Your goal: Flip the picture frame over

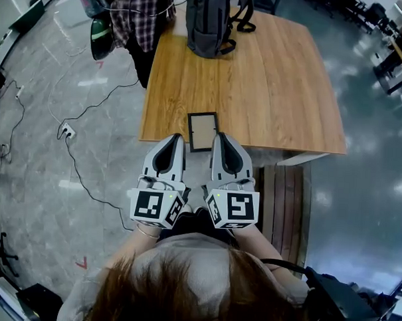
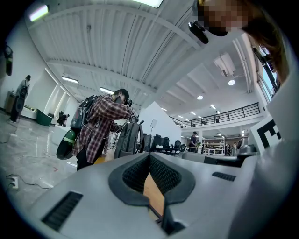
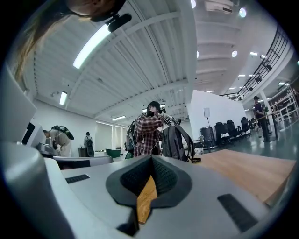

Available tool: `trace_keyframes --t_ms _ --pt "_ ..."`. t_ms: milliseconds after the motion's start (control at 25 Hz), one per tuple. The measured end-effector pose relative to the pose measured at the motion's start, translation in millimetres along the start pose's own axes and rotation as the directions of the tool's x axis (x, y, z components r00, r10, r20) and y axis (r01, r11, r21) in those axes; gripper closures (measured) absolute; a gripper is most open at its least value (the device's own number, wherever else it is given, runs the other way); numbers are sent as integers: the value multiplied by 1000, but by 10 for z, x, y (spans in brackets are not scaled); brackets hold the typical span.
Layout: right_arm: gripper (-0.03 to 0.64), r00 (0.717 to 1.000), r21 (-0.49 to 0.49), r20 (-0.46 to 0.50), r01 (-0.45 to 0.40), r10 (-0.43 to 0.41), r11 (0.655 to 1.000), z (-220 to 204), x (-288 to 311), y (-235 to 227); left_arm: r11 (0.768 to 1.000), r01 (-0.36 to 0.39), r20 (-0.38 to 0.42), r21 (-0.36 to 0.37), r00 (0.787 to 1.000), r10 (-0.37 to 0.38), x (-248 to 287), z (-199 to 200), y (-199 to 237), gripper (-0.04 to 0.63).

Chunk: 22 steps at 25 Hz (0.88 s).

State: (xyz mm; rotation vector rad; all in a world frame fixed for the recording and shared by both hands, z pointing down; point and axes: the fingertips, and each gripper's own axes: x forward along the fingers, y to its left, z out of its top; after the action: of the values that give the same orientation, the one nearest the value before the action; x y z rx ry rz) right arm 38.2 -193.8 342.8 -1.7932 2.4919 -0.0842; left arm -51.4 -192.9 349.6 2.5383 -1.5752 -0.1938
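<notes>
A black picture frame (image 1: 202, 130) with a pale panel lies flat on the wooden table (image 1: 277, 87), right at its near edge. My left gripper (image 1: 177, 138) sits just left of the frame's near end and my right gripper (image 1: 221, 137) just right of it, both pointing level toward the table. Neither touches the frame. In the left gripper view the left gripper (image 2: 149, 155) has its jaws together with nothing between them. In the right gripper view the right gripper (image 3: 151, 158) is likewise shut and empty, with only table wood showing behind the pads.
A grey backpack (image 1: 210, 20) stands at the table's far edge, with a person in a plaid shirt (image 1: 137, 14) beside it. A cable and power strip (image 1: 67, 131) lie on the floor at left. A slatted wooden bench (image 1: 286, 193) is under the table's near right.
</notes>
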Motion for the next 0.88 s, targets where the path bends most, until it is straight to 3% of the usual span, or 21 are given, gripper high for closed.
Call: trace_keyframes --t_ms 160,320,880 --pt "601 1000 -40 -26 2 -3 999 -25 17 36 1000 0 1 0 1000 0 -7 1 30 589" --pt "601 998 -12 -55 -9 9 1000 -104 23 46 1000 3 -2 -1 1000 -3 -16 -13 32 589" --pt "601 999 -16 -39 -25 24 1000 -104 23 99 1000 6 0 -1 1000 -6 -13 -28 18 589"
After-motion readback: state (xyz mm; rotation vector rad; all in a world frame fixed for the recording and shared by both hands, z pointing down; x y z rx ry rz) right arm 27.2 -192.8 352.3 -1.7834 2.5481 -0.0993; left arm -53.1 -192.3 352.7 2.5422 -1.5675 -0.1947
